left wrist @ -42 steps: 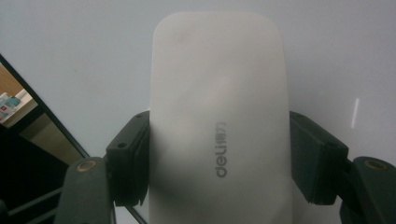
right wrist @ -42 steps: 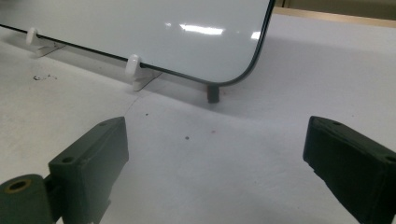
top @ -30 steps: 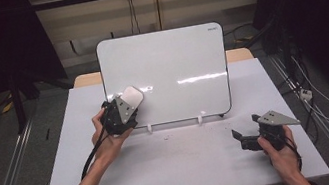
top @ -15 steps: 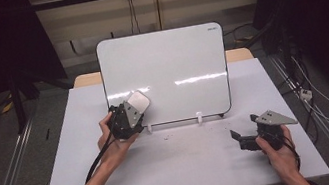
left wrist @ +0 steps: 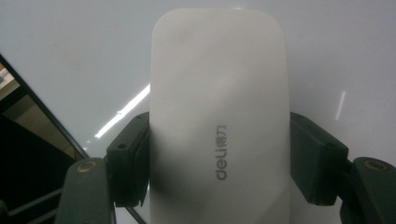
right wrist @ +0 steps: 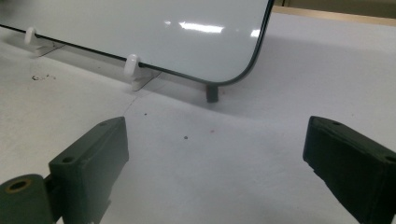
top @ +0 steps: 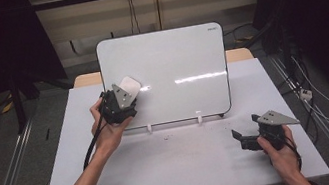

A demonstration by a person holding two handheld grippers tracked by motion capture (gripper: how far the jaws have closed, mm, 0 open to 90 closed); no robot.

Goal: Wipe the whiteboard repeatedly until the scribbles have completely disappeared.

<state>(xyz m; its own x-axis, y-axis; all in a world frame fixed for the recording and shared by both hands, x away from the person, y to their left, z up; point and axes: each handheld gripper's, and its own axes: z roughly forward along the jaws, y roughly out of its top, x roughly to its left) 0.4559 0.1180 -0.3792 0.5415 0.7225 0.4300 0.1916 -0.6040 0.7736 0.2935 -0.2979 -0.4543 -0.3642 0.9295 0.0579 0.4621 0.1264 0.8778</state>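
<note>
I've got the left gripper pinching the white eraser against the whiteboard's left side, mid-wipe, right gripper spread and idle near right, so next I sweep across, keeping it pressed flat.

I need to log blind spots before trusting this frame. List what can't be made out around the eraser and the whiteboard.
- White rounded plastic eraser: left gripper view; its lower end is cut off by the bottom edge, and its wiping face is turned away.
- White upright whiteboard: high view; the logo at its top corner is too small to read.
- Left hand-held gripper: high view; its body hides the pads.
</note>
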